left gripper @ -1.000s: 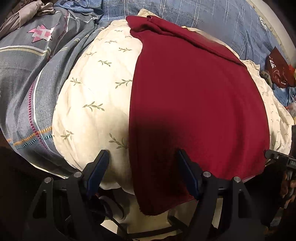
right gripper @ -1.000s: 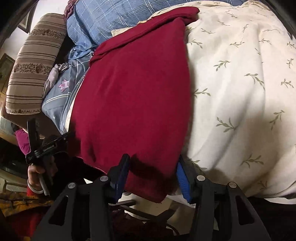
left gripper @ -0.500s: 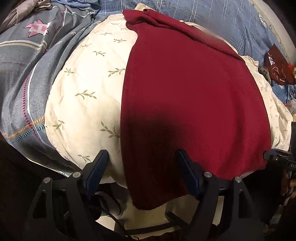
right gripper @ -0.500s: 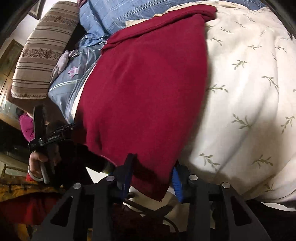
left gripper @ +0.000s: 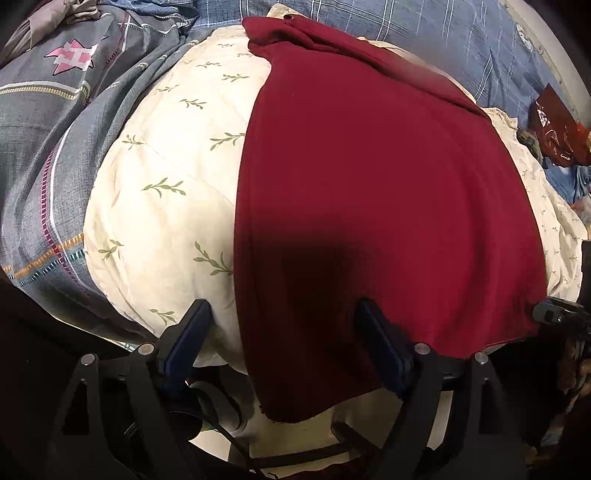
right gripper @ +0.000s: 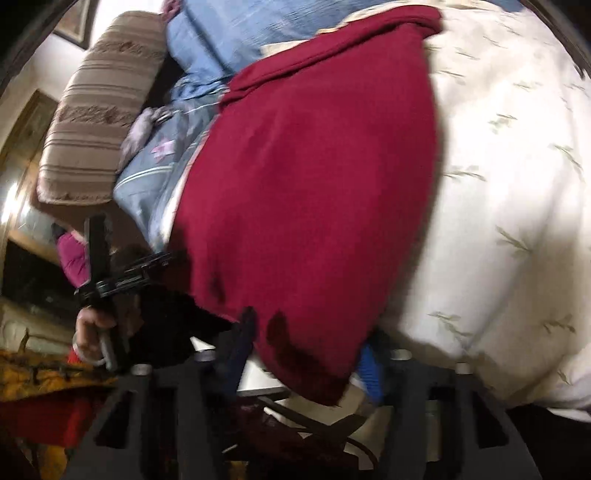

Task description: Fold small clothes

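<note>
A dark red garment (left gripper: 369,184) lies spread flat over a cream leaf-print quilt (left gripper: 159,184); its near edge hangs over the bed's side. My left gripper (left gripper: 284,336) straddles the garment's near left corner. Its jaws are opening, with one finger on the quilt and the other on the red cloth, neither pad pinching. In the right wrist view the garment (right gripper: 314,184) fills the middle, and my right gripper (right gripper: 304,354) has its narrowed jaws closed on the creased near right corner. A hand (right gripper: 88,332) at the left holds the other gripper's handle.
A grey patterned blanket (left gripper: 44,166) lies left of the quilt, and blue plaid bedding (left gripper: 406,29) lies behind it. A shiny red packet (left gripper: 554,129) sits at the far right. A striped brown cushion (right gripper: 99,110) stands beyond the bed. The bed's edge drops away right in front of both grippers.
The right gripper's jaws have narrowed onto the garment's corner, and its view has rolled and tilted. The left gripper's jaws have spread a little wider; the garment lies as before.
</note>
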Demonstrator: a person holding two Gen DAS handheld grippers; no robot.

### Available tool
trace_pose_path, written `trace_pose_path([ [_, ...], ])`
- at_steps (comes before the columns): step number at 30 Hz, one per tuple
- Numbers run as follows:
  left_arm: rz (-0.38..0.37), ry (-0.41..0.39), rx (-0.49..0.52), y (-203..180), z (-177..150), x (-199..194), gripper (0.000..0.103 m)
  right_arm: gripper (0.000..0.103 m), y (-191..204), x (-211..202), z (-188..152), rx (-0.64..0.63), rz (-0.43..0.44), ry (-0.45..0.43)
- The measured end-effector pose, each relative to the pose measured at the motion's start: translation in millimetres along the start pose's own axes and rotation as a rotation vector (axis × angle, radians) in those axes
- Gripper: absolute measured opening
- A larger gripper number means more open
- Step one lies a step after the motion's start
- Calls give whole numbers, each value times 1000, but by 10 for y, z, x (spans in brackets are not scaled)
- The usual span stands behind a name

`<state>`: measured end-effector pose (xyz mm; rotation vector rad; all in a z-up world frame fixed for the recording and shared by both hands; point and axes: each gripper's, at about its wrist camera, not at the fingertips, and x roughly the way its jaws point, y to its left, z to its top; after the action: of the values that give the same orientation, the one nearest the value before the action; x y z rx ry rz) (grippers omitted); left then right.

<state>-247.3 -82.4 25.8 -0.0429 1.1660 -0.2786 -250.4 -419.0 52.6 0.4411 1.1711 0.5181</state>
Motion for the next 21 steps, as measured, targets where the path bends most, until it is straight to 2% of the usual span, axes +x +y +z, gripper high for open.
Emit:
trace_pose_path([
  [2, -3, 0, -3, 15, -7, -3, 82, 38, -2, 40, 3, 7, 4, -1],
  [4, -7, 0, -5, 19, -7, -3, 83, 38, -4, 122, -5, 1, -31, 23],
  [5, -9, 0, -5, 22, -10, -5, 83, 41, -9, 153, -21, 6, -24, 28],
  [10, -17, -2, -5, 21, -11, -9, 82, 45, 6, 145, -60, 14, -8, -12],
  [11, -21, -2, -2, 17, -11, -16, 79, 45, 17, 140, -59, 11, -7, -13],
  [12, -27, -3, 2, 17, -15, -31, 75, 38, 28, 124, -53, 10, -3, -19],
  [13, -26, -6, 3, 21, -23, -49, 65, 34, 40, 98, -46, 10, 7, -29],
  [14, -32, -7, 4, 29, -28, -66, 52, 25, 50, 85, -39, 11, 15, -37],
  [15, -32, -3, 4, 45, -25, -87, 43, 22, 67, 61, -40, 13, 25, -46],
  [16, -27, 0, 2, 64, -20, -110, 22, 22, 86, 14, -25, 14, 43, -61],
  [17, -59, 2, -4, 96, -1, -155, 4, 21, 113, -1, -10, 13, 57, -72],
  [19, -131, -1, -16, 131, 46, -266, 4, 20, 197, -72, 37, -7, 89, -102],
  [21, -148, -39, 7, 113, 105, -392, 4, 20, 259, -127, 98, -23, 93, -126],
])
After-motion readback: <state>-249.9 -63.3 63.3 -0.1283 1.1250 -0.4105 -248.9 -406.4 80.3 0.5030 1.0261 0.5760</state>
